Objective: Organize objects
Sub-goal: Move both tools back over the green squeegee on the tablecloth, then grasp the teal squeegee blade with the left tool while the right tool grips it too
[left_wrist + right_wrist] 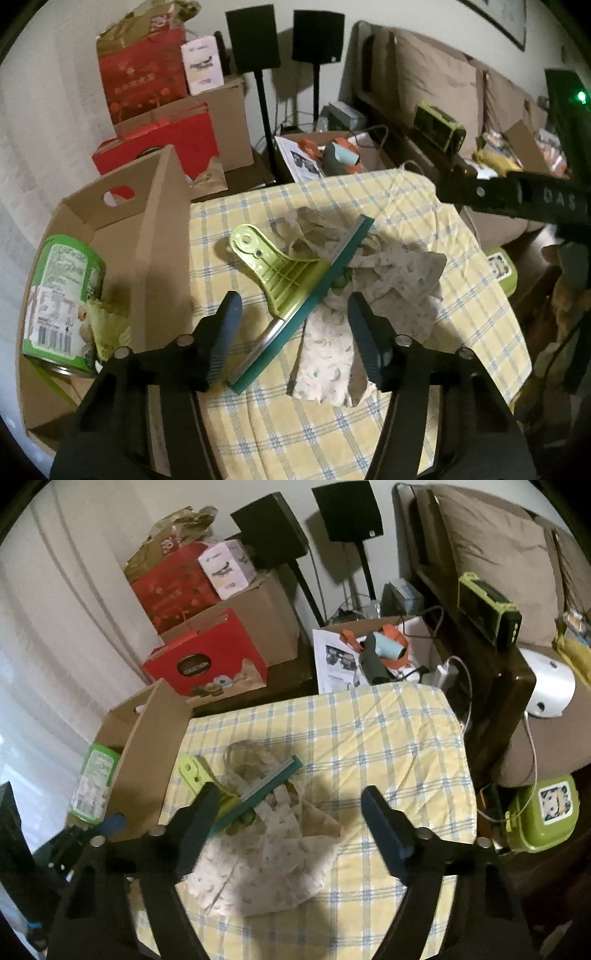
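Observation:
A green-handled squeegee (284,280) with a teal blade lies across a crumpled patterned cloth bag (332,339) on the yellow plaid table (258,424). My left gripper (295,321) is open, its fingers on either side of the squeegee's lower blade, just above it. A green can (62,295) sits in the open cardboard box (155,229) at the left. In the right wrist view the squeegee (255,790), bag (266,867), can (92,779) and box (147,760) show too. My right gripper (288,827) is open and empty above the bag.
Red gift boxes (147,85) and cardboard boxes are stacked at the back left. Two black speakers on stands (255,37) stand behind. A box of clutter with a hairdryer (384,650) sits past the table. A sofa (491,554) and a green lunchbox (543,816) are at the right.

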Demonstrator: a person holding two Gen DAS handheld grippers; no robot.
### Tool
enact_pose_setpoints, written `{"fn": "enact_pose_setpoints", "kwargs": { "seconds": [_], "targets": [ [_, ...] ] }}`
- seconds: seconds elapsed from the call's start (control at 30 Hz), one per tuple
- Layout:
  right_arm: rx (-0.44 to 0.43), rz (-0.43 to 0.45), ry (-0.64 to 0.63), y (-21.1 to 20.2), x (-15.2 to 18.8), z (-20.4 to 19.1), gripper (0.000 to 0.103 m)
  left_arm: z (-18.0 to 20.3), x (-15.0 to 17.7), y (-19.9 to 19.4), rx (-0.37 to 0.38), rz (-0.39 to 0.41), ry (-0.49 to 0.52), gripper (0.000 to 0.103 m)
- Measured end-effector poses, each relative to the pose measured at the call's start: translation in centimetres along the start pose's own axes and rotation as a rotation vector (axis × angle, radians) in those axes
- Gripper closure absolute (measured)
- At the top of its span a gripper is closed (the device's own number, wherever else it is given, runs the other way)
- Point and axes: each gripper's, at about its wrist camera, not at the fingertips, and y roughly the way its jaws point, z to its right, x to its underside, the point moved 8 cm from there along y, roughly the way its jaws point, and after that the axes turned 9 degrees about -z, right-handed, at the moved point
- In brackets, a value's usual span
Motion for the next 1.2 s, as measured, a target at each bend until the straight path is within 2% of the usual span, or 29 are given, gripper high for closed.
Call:
{"fn": "enact_pose_setpoints", "kwargs": {
  "seconds": [0.07,0.2,0.43,0.7,0.83,1.07,1.2],
  "targets": [
    [-0.01,-0.017,0.007,0.7,-0.2,0.1,0.034,0.4,0.0,0.8,0.003,-0.019,0.008,0.053],
    [-0.042,-0.054,0.018,2.3,-0.8,0.1,0.043,1.1,0.0,2.4,-0.001,-0.052,0.028,0.053],
    [-0.074,-0.099,0.058,5.5,-1.7,0.8,0.053,1.2,0.1,5.1,0.005,-0.098,0.017,0.053],
    [-0.131,-0.142,0.079,9.0,-2.4,1.0,0.06,0.7,0.2,7.2,0.03,-0.13,-0.02,0.053],
    [-0.146,-0.158,0.085,10.1,-2.6,1.1,0.061,0.0,0.4,8.1,0.029,-0.142,-0.037,0.053],
    [-0.168,-0.185,0.092,11.8,-2.6,1.4,0.062,-1.0,0.7,9.3,0.071,-0.163,-0.085,0.053],
    [-0.222,-0.195,0.12,12.5,-2.5,1.5,0.072,-1.2,1.0,9.7,0.09,-0.175,-0.104,0.053]
  ]
}}
